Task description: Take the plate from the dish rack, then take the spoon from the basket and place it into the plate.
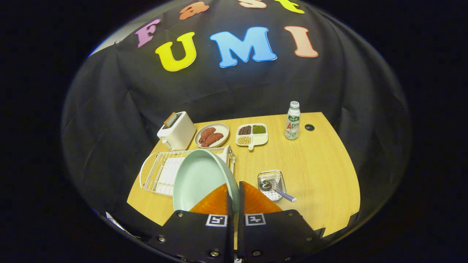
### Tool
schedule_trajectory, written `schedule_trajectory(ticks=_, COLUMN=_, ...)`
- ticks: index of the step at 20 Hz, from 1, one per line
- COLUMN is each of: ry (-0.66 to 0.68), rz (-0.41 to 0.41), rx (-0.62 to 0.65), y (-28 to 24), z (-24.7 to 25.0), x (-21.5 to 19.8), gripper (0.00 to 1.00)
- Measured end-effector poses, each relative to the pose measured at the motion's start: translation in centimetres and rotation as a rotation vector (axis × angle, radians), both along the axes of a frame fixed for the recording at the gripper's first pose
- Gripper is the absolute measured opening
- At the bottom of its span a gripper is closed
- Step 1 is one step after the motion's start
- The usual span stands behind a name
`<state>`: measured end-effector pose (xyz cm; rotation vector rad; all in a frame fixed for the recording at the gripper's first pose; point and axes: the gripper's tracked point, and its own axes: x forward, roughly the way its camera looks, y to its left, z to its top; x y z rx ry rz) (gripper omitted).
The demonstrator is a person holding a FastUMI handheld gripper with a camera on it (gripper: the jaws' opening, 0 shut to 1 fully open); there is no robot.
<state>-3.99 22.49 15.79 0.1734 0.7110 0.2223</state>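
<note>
A pale green plate [199, 177] is held tilted above the table, its right rim pinched between my two fingers. My gripper [234, 191] is shut on that rim. Behind and left of the plate lies the white wire dish rack [158, 171], partly hidden by the plate. To the right of my fingers sits a small metal mesh basket [271, 179] on the wooden table [321, 171]. A spoon [278, 192] rests in the basket, its bowl inside and its handle sticking out over the near right corner.
At the back of the table stand a white toaster [177, 131], a plate of sausages [211, 135], a divided dish of beans [252, 134] and a plastic bottle [293, 121]. A dark hole [309, 127] marks the far right corner.
</note>
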Motion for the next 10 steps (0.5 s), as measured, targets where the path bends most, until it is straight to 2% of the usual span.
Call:
schedule_trajectory(ticks=6, ry=0.032, rz=0.029, rx=0.095, y=-1.4, z=-4.4, x=-3.9, gripper=0.04)
schedule_trajectory(ticks=10, ry=0.107, rz=0.027, rx=0.138, y=-1.7, z=-9.3, x=-5.9, gripper=0.04)
